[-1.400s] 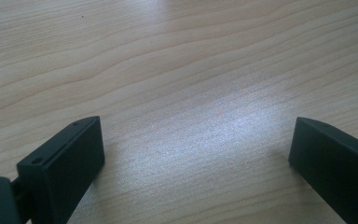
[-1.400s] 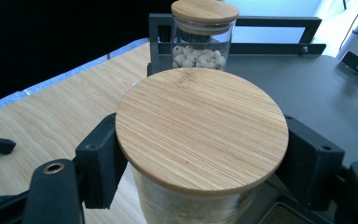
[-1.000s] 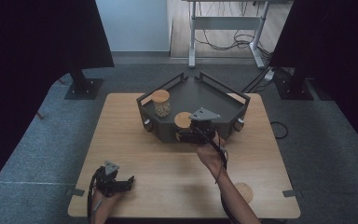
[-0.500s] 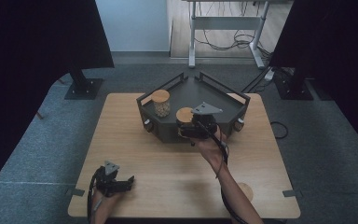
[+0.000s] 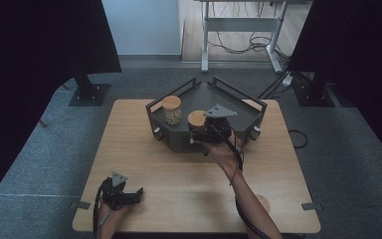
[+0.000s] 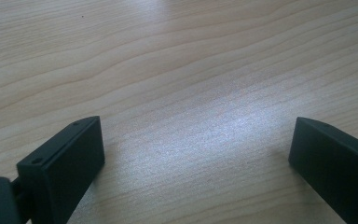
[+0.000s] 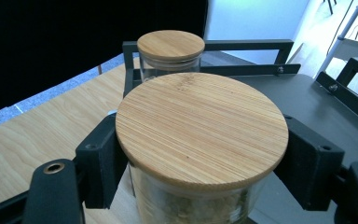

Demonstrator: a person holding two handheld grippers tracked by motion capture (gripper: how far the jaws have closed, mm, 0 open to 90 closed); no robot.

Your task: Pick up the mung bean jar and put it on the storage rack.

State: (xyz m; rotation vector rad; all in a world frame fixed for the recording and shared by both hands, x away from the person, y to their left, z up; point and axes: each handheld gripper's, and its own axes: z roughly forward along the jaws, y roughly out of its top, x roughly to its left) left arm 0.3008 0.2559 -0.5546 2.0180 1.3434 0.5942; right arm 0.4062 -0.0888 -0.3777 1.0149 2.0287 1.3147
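High view. A light wooden table [image 5: 179, 164] is seen on grey carpet. At its far middle a dark grey, angular metal tray with raised rails [image 5: 253, 104] is placed. A clear glass jar with a round bamboo lid, holding pale contents [image 5: 171, 110], is stood upright in the tray's left part. A second glass jar with a round bamboo lid [image 5: 197, 119] is found at the tray's front edge, just right of the first and apart from it. The right gripper [image 5: 205, 133], topped by a grey three-cornered plate, is held at this second jar by a hand and forearm reaching up from the bottom edge. The left gripper [image 5: 129, 195] is rested near the table's near left corner, well apart from the tray. A small round wooden disc [image 5: 263, 203] is partly hidden by the forearm near the near right edge.

Left gripper view. Two black jaws are seen spread wide over bare wood grain, with nothing between them.

Right gripper view. The lidded jar [image 7: 200, 135] is clamped between the two black jaws, pressed just under its lid on both sides; pale contents are visible through the glass. The other lidded jar [image 7: 170, 51] is seen behind it, upright against the tray rail [image 7: 242, 45].
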